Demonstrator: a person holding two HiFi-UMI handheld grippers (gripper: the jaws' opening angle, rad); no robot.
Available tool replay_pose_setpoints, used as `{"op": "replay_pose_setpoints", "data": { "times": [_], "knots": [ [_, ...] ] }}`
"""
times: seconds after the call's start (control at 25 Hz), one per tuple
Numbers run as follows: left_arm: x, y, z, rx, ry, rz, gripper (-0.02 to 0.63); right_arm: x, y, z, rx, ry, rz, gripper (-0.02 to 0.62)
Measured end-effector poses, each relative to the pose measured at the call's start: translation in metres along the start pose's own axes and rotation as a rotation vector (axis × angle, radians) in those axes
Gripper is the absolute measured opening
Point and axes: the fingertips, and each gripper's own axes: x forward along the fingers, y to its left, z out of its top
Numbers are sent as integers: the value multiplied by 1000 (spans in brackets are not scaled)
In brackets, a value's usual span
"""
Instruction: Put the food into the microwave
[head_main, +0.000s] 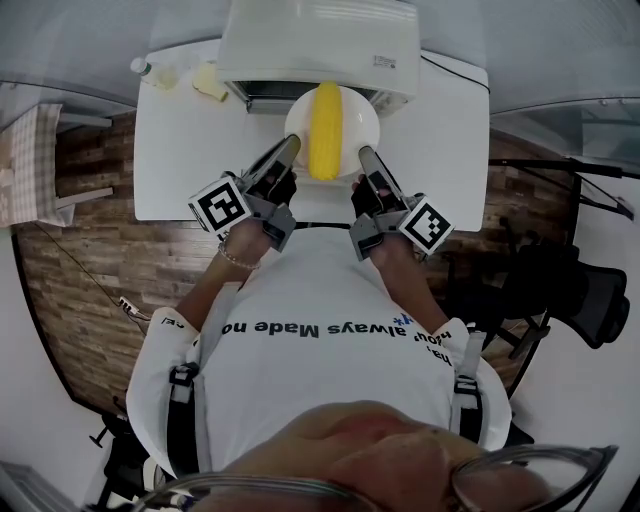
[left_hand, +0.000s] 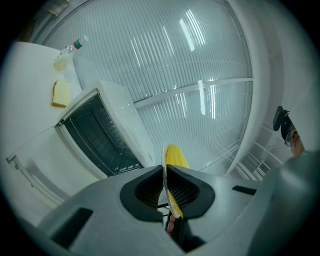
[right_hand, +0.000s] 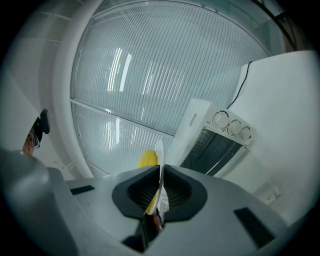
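Observation:
A white plate (head_main: 365, 125) carries a yellow corn cob (head_main: 326, 130) and is held in the air just in front of the white microwave (head_main: 320, 45). My left gripper (head_main: 290, 148) is shut on the plate's left rim and my right gripper (head_main: 363, 155) is shut on its right rim. In the left gripper view the plate's edge (left_hand: 164, 170) stands thin between the jaws with the corn (left_hand: 176, 156) behind it. The right gripper view shows the same plate rim (right_hand: 160, 160) and corn (right_hand: 148, 159) pinched between its jaws. The microwave's door (left_hand: 40, 160) hangs open, showing the dark cavity (left_hand: 100, 140).
The microwave sits on a white table (head_main: 180, 150). A bottle (head_main: 150, 72) and a slice of bread (head_main: 210, 82) lie at the table's far left. The microwave's knobs (right_hand: 232, 127) show in the right gripper view. A black chair (head_main: 590, 290) stands at the right.

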Motion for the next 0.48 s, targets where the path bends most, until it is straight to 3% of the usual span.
{"op": "replay_pose_setpoints", "data": {
  "times": [0.48],
  "knots": [
    [-1,40,-7,-8,25,35,20,8,-31,-17,13,26,-40,25]
  ]
}}
